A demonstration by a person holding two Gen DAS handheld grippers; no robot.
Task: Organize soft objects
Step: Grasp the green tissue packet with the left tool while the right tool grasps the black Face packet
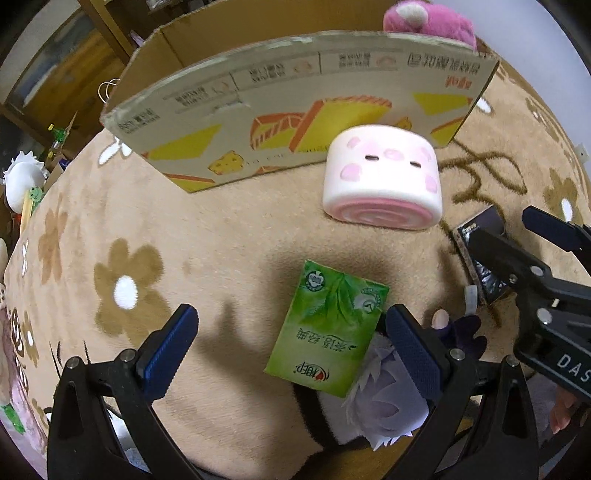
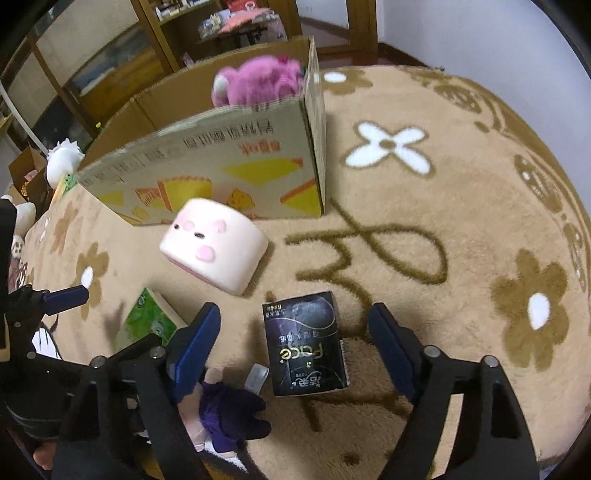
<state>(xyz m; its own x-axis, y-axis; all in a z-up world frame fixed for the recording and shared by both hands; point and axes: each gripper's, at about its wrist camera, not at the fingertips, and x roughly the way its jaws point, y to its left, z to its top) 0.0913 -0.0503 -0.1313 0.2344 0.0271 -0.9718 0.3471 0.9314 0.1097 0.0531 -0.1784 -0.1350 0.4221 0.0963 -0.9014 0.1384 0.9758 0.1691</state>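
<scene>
Left gripper (image 1: 289,354) spread over green tissue pack (image 1: 328,328), right gripper (image 2: 294,350) spread over black "Face" tissue pack (image 2: 304,347)

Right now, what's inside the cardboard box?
A pink plush pokes above the box rim at its right end. The near wall hides the rest of the interior.

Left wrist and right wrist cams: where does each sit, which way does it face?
Left wrist: on the left gripper, looking down at the green tissue pack between its open fingers; right gripper intrudes at right.
Right wrist: on the right gripper, looking down at the black tissue pack; left gripper's finger at left.
Shared: cardboard box, pink roll toy, pink plush, carpet.
</scene>
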